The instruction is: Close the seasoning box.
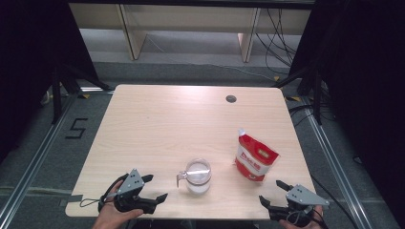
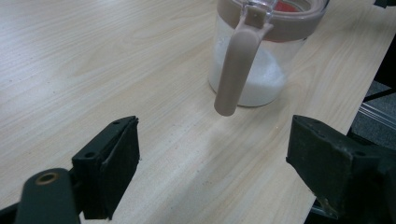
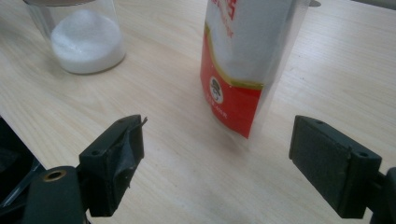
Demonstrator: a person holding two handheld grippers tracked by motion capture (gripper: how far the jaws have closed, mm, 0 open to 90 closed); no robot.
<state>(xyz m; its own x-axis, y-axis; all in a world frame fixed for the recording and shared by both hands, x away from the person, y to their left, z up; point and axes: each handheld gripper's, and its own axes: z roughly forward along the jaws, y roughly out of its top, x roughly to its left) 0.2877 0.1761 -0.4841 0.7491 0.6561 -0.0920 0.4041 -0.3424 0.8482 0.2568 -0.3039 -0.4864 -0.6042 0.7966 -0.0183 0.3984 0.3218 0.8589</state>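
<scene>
2 grippers sit low at the near edge of the light wooden table [image 1: 157, 119], each in one of the person's hands. The left gripper [image 1: 154, 188] has its jaws spread wide with nothing between them, and it points toward the clear jar [image 1: 197, 175], which stands upright near the front middle of the table, just beyond the jaw tips and apart from them. In the left gripper view the jar [image 2: 261, 60] shows white powder in its lower part, a brownish lid band and a long lid handle [image 2: 238, 65] hanging down the side that faces the jaws. The right gripper [image 1: 271, 193] is also spread wide and grips nothing; it faces the red and white pouch [image 1: 255, 157], which stands to the right of the jar, near it but apart.
</scene>
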